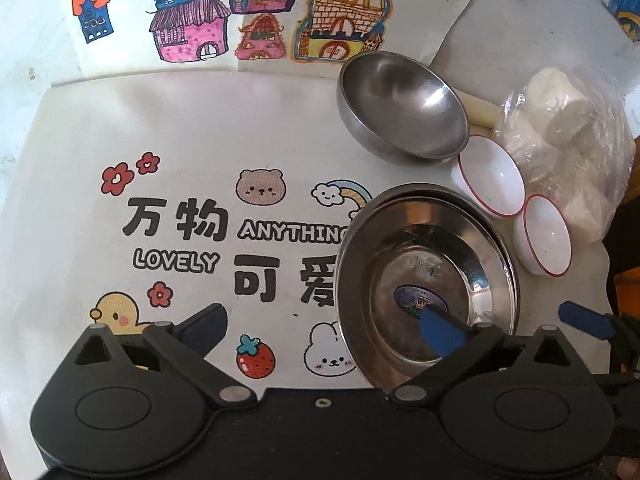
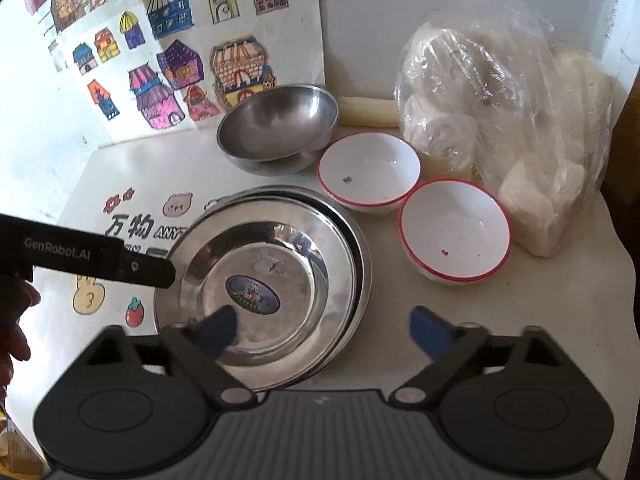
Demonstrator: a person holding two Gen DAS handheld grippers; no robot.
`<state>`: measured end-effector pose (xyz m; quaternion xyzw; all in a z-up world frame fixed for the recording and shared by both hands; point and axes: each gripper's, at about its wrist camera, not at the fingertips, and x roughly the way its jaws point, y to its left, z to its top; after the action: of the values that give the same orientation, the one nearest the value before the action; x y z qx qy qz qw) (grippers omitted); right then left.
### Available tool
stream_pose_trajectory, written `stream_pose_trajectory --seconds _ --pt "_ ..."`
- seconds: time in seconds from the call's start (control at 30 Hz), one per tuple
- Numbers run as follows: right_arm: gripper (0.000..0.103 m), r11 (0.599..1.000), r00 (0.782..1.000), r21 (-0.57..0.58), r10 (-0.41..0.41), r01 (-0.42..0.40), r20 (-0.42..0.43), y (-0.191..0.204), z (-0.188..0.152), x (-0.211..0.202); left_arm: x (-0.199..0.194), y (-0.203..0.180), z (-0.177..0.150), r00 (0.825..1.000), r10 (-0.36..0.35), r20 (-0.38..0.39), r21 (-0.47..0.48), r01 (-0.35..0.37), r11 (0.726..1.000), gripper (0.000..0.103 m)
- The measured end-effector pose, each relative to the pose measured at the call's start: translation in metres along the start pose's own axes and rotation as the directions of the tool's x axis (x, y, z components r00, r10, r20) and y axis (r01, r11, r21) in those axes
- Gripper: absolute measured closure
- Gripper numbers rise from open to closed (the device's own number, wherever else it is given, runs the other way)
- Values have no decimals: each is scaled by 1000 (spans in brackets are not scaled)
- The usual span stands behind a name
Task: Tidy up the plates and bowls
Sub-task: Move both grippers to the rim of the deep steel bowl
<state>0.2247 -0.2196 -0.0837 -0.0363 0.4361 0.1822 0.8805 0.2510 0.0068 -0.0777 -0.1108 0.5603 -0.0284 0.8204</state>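
A stack of steel plates (image 1: 428,280) (image 2: 264,280) lies on the white table mat. Behind it a steel bowl (image 1: 402,106) (image 2: 278,132) leans tilted. Two white bowls with red rims stand to the right: a far one (image 1: 492,176) (image 2: 370,170) and a near one (image 1: 544,236) (image 2: 456,232). My left gripper (image 1: 320,332) is open and empty, its right finger (image 1: 440,336) over the top plate. It shows as a black bar in the right wrist view (image 2: 100,260). My right gripper (image 2: 324,332) is open and empty, its left finger (image 2: 218,332) over the plate's near rim.
A clear bag of white buns (image 1: 568,136) (image 2: 508,136) stands at the right edge. A pale cylinder (image 2: 368,112) lies behind the bowls. Children's house drawings (image 1: 240,12) (image 2: 176,60) lean on the wall. The printed mat (image 1: 180,220) extends left.
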Motion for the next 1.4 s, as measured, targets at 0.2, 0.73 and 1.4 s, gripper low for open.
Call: stream_pose_trajectory --seconds 0.2,0.73,1.4 --pt "0 999 999 41 -28 26 39 2 1 -5 -9 10 6 999 -21 26 -3 21 1000 1" --pt "1 996 998 72 -49 46 49 9 28 2 4 23 72 995 -63 83 45 59 997 1" --pt "20 984 977 -104 -129 148 168 16 110 62 63 9 147 997 -34 72 136 24 990 1"
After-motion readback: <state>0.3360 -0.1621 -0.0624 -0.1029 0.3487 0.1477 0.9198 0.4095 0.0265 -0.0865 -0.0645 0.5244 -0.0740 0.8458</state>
